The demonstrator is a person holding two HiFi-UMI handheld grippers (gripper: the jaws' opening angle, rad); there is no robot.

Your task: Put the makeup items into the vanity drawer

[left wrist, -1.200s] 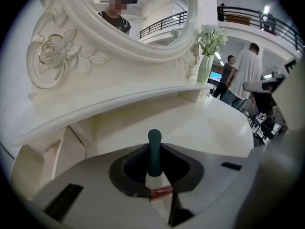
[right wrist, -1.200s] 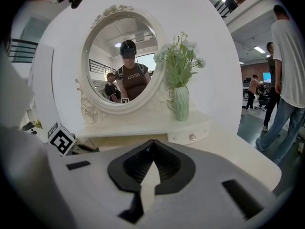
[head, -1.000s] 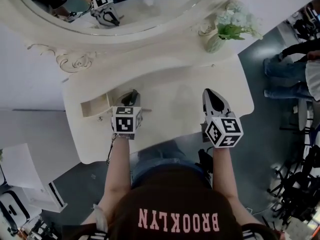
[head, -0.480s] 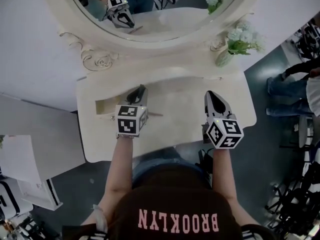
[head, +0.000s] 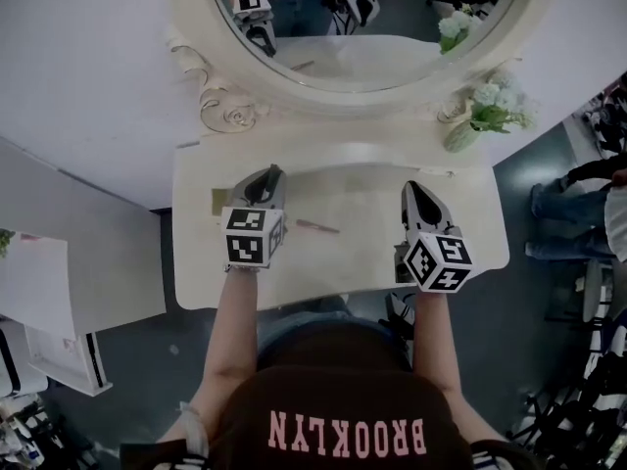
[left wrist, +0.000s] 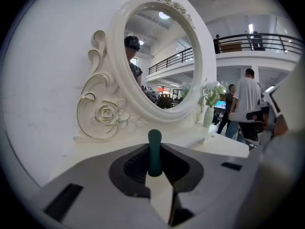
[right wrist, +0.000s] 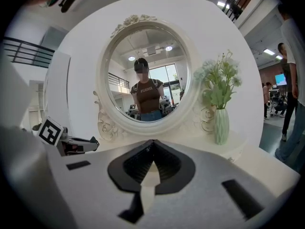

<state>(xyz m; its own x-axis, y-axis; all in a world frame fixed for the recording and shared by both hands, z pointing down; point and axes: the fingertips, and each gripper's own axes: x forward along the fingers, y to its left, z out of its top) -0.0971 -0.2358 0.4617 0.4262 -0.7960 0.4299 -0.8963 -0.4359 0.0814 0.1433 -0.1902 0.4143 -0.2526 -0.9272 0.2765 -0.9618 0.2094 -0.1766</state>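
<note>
My left gripper (head: 269, 176) hovers over the left part of the white vanity top (head: 372, 262). It is shut on a slim dark green makeup stick (left wrist: 154, 142), which stands up between the jaws of the left gripper (left wrist: 155, 165). Just left of it the drawer (head: 217, 202) shows its tan inside. A thin pinkish stick (head: 318, 227) lies on the top between the two grippers. My right gripper (head: 412, 190) is over the right part of the top. In its own view the right gripper (right wrist: 152, 146) has its jaws together with nothing in them.
An oval mirror (head: 362, 27) in a carved white frame rises behind the top. A vase of pale flowers (head: 485, 116) stands at the back right corner. A low white cabinet (head: 59, 302) stands to the left. A person's legs (head: 578, 204) are at the right.
Both grippers have risen and moved toward the mirror. The left one has come away from the drawer with the green stick in it. The pinkish stick now lies uncovered.
</note>
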